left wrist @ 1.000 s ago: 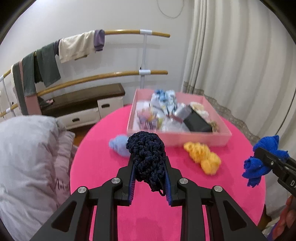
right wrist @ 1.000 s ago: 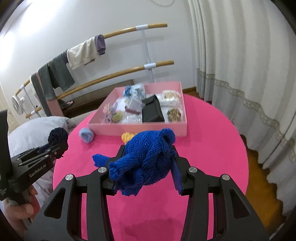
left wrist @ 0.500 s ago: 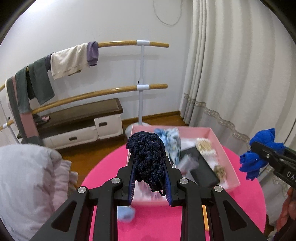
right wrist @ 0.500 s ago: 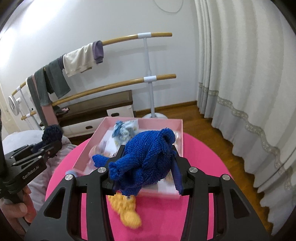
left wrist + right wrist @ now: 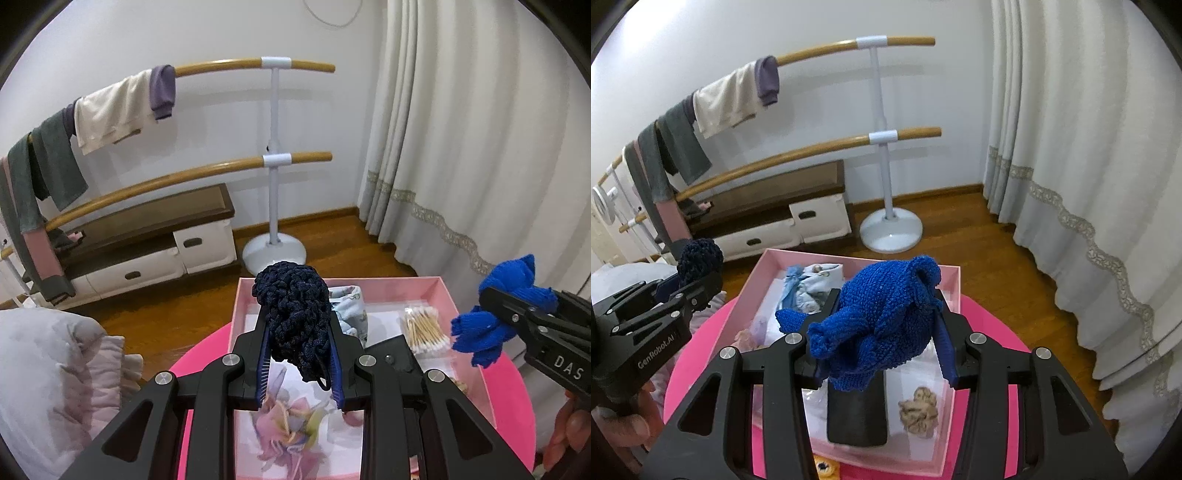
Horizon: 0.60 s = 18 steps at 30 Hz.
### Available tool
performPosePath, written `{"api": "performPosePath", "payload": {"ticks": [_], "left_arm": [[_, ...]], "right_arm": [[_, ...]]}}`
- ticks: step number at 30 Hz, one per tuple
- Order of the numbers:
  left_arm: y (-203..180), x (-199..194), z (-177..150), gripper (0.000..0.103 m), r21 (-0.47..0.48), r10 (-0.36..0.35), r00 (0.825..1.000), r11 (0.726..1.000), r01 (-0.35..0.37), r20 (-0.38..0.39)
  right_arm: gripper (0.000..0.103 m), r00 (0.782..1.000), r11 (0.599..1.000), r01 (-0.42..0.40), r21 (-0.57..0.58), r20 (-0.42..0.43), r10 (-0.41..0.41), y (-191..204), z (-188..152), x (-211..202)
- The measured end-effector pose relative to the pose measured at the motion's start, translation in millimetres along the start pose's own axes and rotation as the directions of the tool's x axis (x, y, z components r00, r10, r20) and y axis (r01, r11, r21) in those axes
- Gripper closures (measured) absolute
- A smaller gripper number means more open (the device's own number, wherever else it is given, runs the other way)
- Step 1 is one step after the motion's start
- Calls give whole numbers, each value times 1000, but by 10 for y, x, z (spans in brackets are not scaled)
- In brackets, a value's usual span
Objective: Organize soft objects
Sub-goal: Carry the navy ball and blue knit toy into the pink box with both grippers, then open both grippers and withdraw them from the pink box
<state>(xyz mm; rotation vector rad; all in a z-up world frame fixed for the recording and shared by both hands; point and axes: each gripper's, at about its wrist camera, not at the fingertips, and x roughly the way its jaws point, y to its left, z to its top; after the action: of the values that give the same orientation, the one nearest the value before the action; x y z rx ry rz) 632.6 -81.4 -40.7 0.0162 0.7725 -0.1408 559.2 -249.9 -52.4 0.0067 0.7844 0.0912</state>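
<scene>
My left gripper (image 5: 297,354) is shut on a dark navy knitted scrunchie (image 5: 295,314) and holds it above the left part of a pink box (image 5: 447,295). My right gripper (image 5: 882,343) is shut on a bright blue knitted scrunchie (image 5: 882,321) and holds it above the middle of the same pink box (image 5: 753,273). The right gripper with the blue scrunchie (image 5: 491,325) shows at the right of the left wrist view. The left gripper with the navy scrunchie (image 5: 700,258) shows at the left of the right wrist view.
The box sits on a round pink table (image 5: 997,325) and holds a black pouch (image 5: 857,413), cotton swabs (image 5: 424,328), a pale blue cloth (image 5: 812,284), a beige scrunchie (image 5: 919,406) and pastel hair ties (image 5: 291,417). A yellow knitted item (image 5: 823,467) lies before the box. A clothes rail (image 5: 273,155), bench, curtain and bedding surround the table.
Both grippers have moved forward and up with their scrunchies, from over the bare table to over the pink box. The light blue and yellow items on the table have dropped out of the left view.
</scene>
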Motion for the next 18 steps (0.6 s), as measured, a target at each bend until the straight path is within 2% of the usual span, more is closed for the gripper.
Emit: {"api": "performPosePath", "payload": {"ticks": [9,13,14,16,18], "left_arm": [[-31,681,294,78,7,-8,998,1000,8,-60],[-32,833,322,77,4,-7,997,1000,8,-75],[-22,856,325,74,6,-5,997,1000,6,-81],[-10,891,320,60,4,4,996,1000,-3,-85],[-10,877,302,29,6,20,997,1000,-19,-73]], "right_arm": [[59,998,1000,13,14,-57,-12,-88,40,335],[56,997,999,17,27,-70,-15,-126,14,406],[56,997,999,16,29,-71,-14,-134,12,412],[53,997,999,14,35,-72,-11,-145,1,420],[38,998,999,12,38,-70,-9,-138,14,427]]}}
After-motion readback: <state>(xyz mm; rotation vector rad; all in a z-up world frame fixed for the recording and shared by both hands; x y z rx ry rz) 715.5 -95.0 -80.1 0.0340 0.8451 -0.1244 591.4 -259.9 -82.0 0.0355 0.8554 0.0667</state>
